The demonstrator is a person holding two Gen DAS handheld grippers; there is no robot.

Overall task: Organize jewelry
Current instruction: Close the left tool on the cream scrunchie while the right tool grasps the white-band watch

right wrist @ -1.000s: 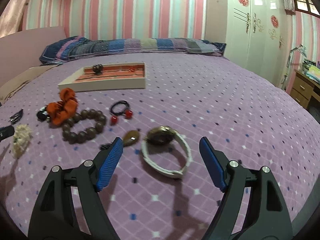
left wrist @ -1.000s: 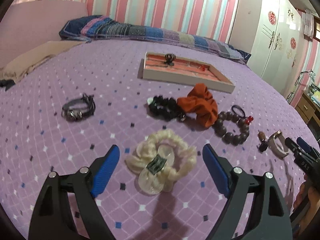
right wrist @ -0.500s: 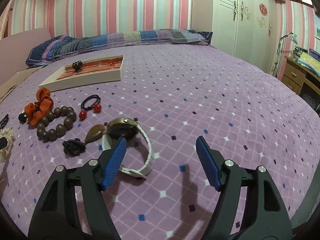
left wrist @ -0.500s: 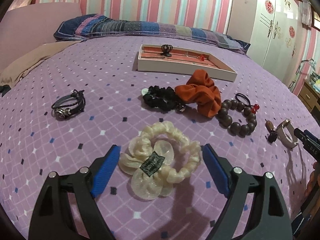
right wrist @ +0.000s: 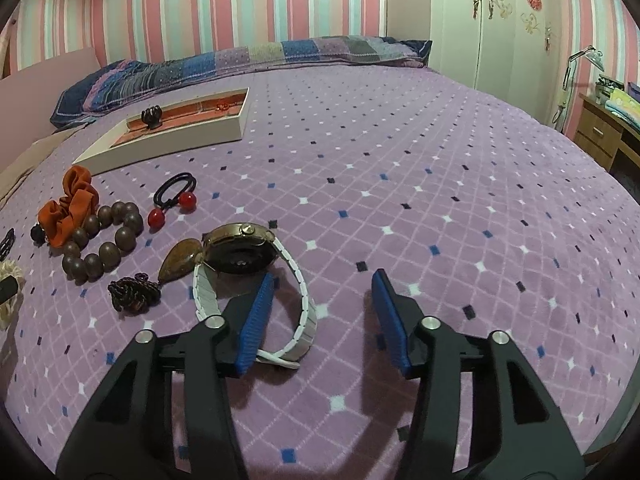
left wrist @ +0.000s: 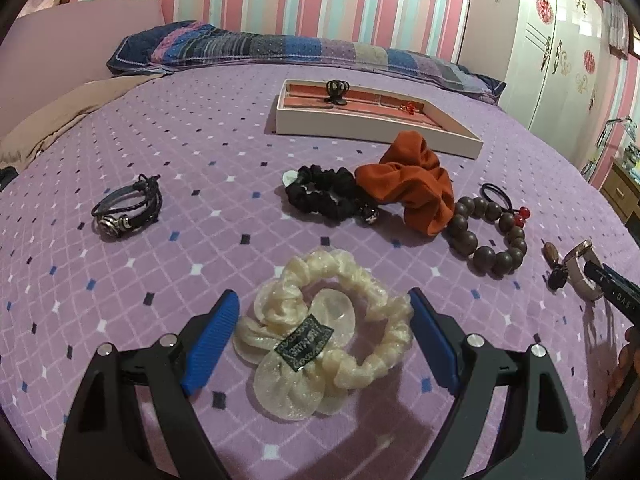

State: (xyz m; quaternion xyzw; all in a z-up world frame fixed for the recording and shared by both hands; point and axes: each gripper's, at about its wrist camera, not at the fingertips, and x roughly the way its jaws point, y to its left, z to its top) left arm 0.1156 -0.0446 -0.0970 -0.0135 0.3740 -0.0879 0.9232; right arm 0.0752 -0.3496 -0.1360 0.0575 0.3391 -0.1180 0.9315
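Note:
My left gripper [left wrist: 324, 320] is open, its blue pads on either side of a cream scrunchie [left wrist: 320, 332] lying on the purple bed. My right gripper [right wrist: 324, 304] is open; its left pad sits inside the white band of a gold-faced watch [right wrist: 248, 256], so the band's right side lies between the pads. The white jewelry tray [left wrist: 372, 126] stands farther back and holds a black claw clip [left wrist: 336, 90] and a small red piece [left wrist: 408, 107]. The tray also shows in the right wrist view [right wrist: 176, 140].
On the bedspread lie a black leather bracelet [left wrist: 126, 210], black scrunchie [left wrist: 324, 196], orange scrunchie [left wrist: 416, 184], brown bead bracelet [right wrist: 102, 246], red-bead hair tie [right wrist: 176, 198] and brown pendant with cord [right wrist: 180, 258]. Pillows line the far edge; a wardrobe and desk stand right.
Both grippers have moved forward and lower. The left now straddles the cream scrunchie. The right has shifted right, so its left pad now sits inside the watch band.

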